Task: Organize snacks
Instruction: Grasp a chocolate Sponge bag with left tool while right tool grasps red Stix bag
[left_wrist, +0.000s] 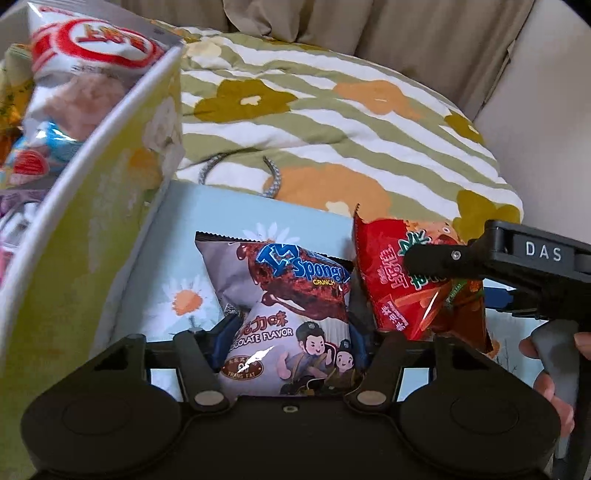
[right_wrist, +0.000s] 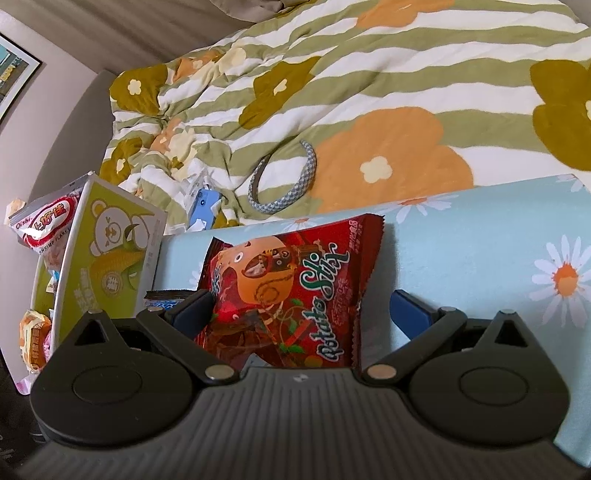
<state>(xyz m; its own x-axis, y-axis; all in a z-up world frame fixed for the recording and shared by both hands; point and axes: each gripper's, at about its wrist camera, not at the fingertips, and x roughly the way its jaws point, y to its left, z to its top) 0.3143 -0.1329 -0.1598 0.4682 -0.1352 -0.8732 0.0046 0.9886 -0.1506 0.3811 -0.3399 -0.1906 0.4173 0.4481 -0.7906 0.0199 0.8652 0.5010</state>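
Left gripper (left_wrist: 288, 338): pads pressed in on both flanks of the chocolate sponge packet (left_wrist: 295, 280), lower half pinched, top standing free ahead of the fingers. Right gripper (right_wrist: 303, 308): spread wide around the red Potato Stix packet (right_wrist: 280, 284), left-hand finger touching its edge, right-hand finger standing off with a clear gap. No sure grip on that side, then; whether the packet leans on the daisy-print panel (right_wrist: 480, 236) just ahead cannot be told.

Judged step: pick-up, one packet per tool, both above the daisy-print surface.

Off to the left of both tools, close by, the green bear-print box (right_wrist: 110, 258), already stocked with snacks, the Oishi shrimp bag (right_wrist: 44, 225) poking over its rim. Farther ahead, only the flowered quilt (right_wrist: 369, 92) and a grey headband (right_wrist: 291, 184).

Next, probably: close the right-hand fingers squarely on the red packet, lift both clear, swing left over the box rim, then release inside. Worth minding: slippery, puffy foil and a tall box wall.
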